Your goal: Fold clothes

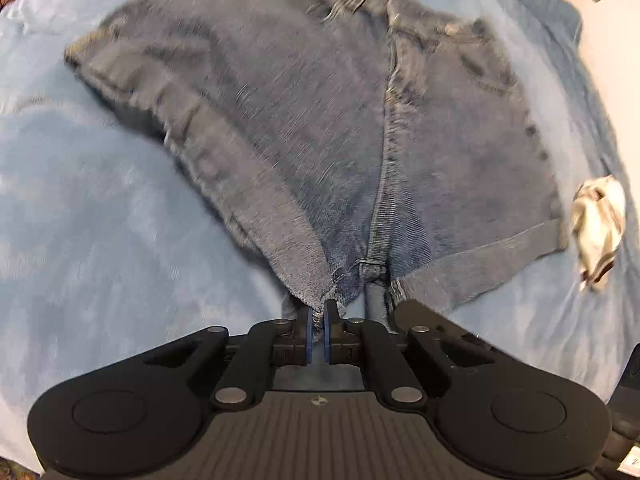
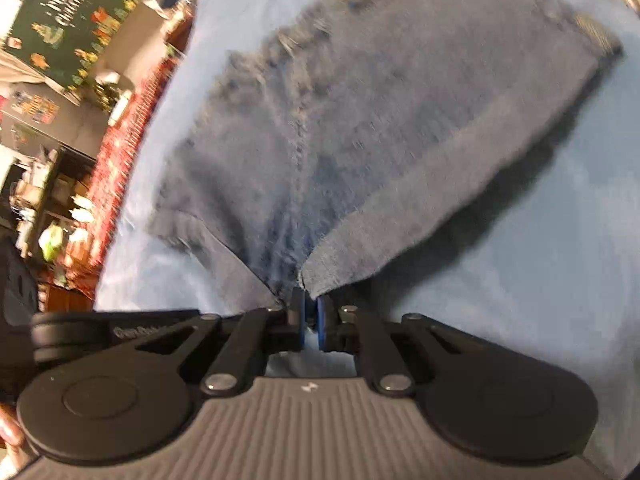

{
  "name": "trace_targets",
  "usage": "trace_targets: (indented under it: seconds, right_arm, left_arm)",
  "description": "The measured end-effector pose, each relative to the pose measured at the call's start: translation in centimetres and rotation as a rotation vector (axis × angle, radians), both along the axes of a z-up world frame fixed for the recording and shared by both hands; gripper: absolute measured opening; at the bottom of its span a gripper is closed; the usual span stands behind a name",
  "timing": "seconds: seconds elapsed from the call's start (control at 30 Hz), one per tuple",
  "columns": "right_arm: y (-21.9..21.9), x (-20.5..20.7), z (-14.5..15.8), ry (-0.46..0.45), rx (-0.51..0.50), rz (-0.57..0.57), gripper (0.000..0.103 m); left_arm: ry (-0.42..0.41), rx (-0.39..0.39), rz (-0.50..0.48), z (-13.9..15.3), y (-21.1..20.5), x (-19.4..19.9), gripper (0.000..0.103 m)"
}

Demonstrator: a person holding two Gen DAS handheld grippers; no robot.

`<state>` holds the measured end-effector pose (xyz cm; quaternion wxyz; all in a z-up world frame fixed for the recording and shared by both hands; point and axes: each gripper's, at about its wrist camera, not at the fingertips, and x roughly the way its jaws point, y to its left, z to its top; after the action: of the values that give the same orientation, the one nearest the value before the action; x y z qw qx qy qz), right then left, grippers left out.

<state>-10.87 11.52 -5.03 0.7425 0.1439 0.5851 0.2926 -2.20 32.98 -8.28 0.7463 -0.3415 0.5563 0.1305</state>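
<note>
A pair of blue denim shorts [image 1: 300,120] lies spread on a light blue sheet [image 1: 80,240], waistband at the far side and cuffed leg hems toward me. My left gripper [image 1: 319,312] is shut on the near hem by the crotch seam, with denim bunched between its blue pads. The right wrist view shows the same shorts [image 2: 380,100], blurred. There my right gripper [image 2: 311,308] is shut on the hem corner where the two leg openings meet. Both grips sit close together at the crotch end.
A crumpled white cloth [image 1: 600,228] lies on the sheet to the right of the shorts. In the right wrist view, the sheet [image 2: 540,260] ends at the left beside a red patterned surface [image 2: 116,168] and cluttered shelves [image 2: 36,184].
</note>
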Motion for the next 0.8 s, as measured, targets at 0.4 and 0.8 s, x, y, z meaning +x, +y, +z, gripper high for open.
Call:
trace_targets:
  seconds: [0.4, 0.8]
  right_arm:
    - [-4.6, 1.0, 2.1, -0.05, 0.036, -0.022, 0.019]
    - [-15.0, 10.2, 6.2, -0.42, -0.358, 0.011, 0.029]
  left_arm:
    - [0.002, 0.079, -0.086, 3.0, -1.0, 0.2, 0.009]
    - [0.052, 0.222, -0.177, 0.5, -5.8, 1.5, 0.026]
